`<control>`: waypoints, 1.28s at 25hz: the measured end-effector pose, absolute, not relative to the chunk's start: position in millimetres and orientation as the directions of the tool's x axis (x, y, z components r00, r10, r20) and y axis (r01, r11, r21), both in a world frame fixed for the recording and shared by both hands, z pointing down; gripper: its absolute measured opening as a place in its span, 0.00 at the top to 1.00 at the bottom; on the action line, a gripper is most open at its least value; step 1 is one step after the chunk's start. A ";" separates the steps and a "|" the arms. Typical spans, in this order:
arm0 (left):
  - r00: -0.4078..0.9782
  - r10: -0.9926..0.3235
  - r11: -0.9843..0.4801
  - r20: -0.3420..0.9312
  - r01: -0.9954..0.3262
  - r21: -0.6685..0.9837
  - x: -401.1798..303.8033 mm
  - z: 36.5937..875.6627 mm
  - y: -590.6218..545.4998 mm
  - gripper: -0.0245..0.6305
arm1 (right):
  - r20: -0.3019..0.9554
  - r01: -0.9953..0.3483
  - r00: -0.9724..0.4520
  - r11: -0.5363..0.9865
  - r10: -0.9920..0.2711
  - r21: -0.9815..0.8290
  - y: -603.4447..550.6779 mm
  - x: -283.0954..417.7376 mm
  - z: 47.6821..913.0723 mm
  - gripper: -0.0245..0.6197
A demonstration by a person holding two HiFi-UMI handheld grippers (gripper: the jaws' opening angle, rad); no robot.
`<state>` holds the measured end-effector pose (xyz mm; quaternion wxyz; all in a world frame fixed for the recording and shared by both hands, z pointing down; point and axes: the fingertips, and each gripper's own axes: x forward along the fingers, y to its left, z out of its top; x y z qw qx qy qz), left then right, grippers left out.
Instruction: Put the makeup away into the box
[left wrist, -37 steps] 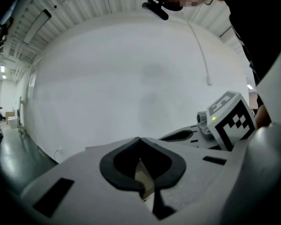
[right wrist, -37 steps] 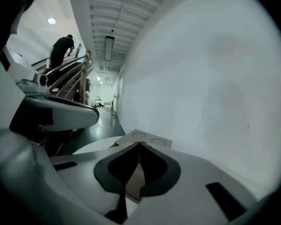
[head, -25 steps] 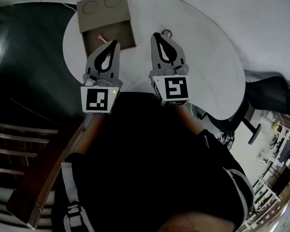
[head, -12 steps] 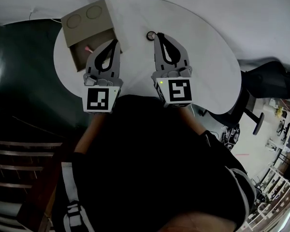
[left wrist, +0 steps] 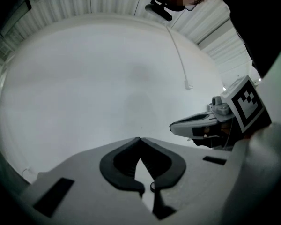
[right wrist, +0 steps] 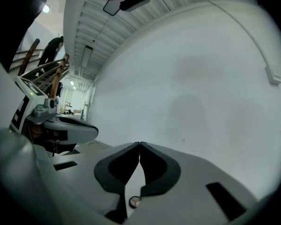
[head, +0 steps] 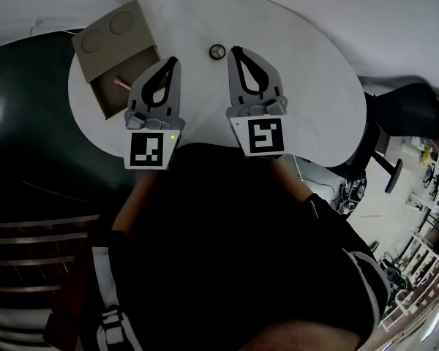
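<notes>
The round compact (head: 217,50) sits on the surface (head: 307,79) just left of the closed, empty right tool (head: 235,49), nearer it than the left tool (head: 174,60), also closed and empty.

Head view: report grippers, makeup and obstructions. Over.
Jaws shut and empty on left gripper and right gripper. Round compact loose on table by right gripper's tip; pink item already in cardboard box. Nothing lying between compact and box.
</notes>
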<state>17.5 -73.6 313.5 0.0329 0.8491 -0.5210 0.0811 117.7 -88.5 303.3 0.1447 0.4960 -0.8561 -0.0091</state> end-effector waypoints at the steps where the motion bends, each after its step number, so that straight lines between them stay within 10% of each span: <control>1: 0.446 -0.876 -0.458 0.183 -0.889 -0.030 19.4 316.8 -76.5 0.95 | 0.249 -0.845 -0.468 0.512 -0.848 0.156 -90.9 118.4 308.3 0.93; 16: 0.453 -0.836 -0.472 0.311 -0.882 0.017 30.7 373.6 -112.0 0.95 | 0.401 -0.831 -0.500 0.555 -0.767 0.026 -126.6 120.2 390.5 0.92; 32: 0.441 -0.793 -0.451 0.420 -0.889 0.080 30.3 427.1 -124.7 0.95 | 0.542 -0.800 -0.516 0.599 -0.663 -0.031 -146.0 112.7 496.4 0.64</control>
